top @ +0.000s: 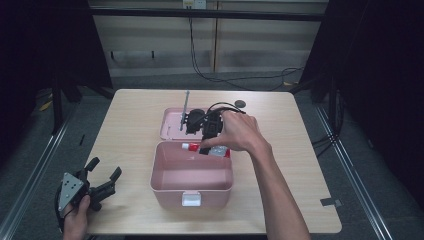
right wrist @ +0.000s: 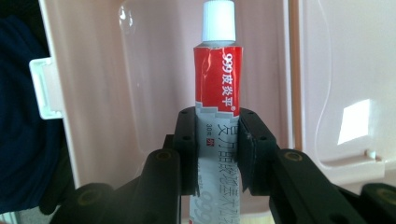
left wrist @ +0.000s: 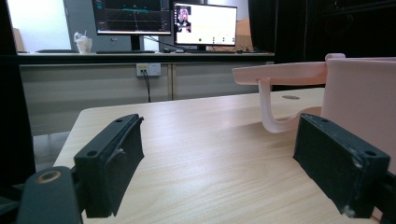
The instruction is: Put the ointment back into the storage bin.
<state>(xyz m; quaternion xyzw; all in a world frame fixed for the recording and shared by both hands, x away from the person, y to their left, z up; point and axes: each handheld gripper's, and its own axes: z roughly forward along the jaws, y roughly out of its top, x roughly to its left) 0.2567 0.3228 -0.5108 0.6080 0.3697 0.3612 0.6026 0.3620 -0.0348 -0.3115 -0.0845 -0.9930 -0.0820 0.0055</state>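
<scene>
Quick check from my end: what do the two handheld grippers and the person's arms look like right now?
Both grippers are black, with two blocky jaws fixed by visible screws. The left gripper carries a grey three-cornered plate on top, dotted with small holes. The right gripper has flat black pads and round brass-coloured pivots on its jaw arms; a black cable loops from its body in the high view. Both forearms are bare, with no sleeves or gloves showing.
</scene>
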